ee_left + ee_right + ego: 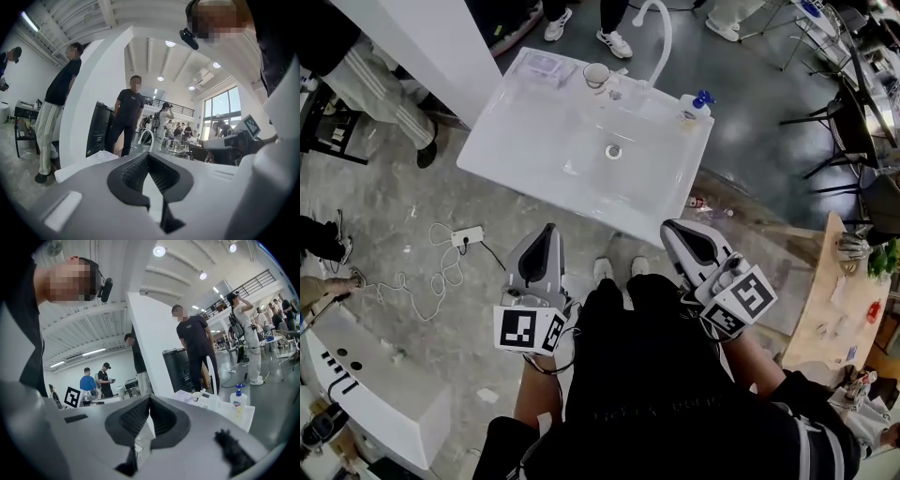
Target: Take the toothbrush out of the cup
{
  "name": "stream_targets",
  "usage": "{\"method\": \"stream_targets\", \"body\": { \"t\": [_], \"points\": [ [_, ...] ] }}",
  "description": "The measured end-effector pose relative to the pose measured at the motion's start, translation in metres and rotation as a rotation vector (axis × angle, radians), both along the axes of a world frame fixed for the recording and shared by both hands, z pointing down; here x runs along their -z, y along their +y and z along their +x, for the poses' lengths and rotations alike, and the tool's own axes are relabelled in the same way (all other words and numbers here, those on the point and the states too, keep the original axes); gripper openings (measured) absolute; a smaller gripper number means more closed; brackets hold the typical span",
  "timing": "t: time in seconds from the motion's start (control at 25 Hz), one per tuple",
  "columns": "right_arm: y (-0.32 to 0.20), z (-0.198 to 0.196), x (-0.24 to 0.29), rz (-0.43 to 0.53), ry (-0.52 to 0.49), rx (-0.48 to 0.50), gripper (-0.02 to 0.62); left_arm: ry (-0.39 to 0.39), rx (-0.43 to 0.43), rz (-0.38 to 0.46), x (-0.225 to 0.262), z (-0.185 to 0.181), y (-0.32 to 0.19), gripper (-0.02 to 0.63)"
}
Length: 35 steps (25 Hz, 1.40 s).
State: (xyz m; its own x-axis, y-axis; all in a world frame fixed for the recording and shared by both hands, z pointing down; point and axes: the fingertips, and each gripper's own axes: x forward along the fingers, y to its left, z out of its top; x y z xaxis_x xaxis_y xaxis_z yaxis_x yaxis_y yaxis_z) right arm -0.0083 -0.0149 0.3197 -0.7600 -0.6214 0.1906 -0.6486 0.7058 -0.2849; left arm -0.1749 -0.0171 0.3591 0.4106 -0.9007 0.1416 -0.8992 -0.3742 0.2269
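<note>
Open hall, grey concrete floor [412, 234], bystanders at the margins; one white washbasin unit [511, 155] stands ahead of the person. Nearest: left gripper [546, 236], jaws brought together, nothing between them; right gripper [677, 234], jaws likewise closed and empty. Both are held well short of the unit's near edge. Mid: sunken bowl with drain [613, 151] at the centre. Far edge, left to right: clear box [546, 66] at the far-left corner; cup [596, 74] just left of the tap; curved white tap [661, 37]; pump bottle [694, 108] at the far-right corner. Toothbrush [202, 391]: stands in the cup, a pale handle leaning out over the rim, seen small in the right gripper view; the head end cannot be made out. Handling, as judged: light, stiff, slim plastic, probably smooth and slippery if wet. Best taken across the handle above the rim, clear of the cup wall. The cup looks light too and could tip or lift along if the brush is dragged sideways, so a straight upward draw suits.
</note>
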Motion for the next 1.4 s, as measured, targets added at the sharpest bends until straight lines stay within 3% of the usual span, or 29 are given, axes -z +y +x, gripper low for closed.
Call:
{"method": "stream_targets", "body": {
  "t": [0.68, 1.4],
  "points": [
    [-0.062, 0.013, -0.022, -0.017, -0.027, 0.069, 0.011, -0.046, 0.047, -0.036, -0.004, 0.021, -0.038, 0.009],
    [-0.227, -0.028, -0.099, 0.044, 0.118, -0.095, 0.012, -0.019, 0.065, -0.105, -0.045, 0.019, -0.068, 0.009]
  ]
}}
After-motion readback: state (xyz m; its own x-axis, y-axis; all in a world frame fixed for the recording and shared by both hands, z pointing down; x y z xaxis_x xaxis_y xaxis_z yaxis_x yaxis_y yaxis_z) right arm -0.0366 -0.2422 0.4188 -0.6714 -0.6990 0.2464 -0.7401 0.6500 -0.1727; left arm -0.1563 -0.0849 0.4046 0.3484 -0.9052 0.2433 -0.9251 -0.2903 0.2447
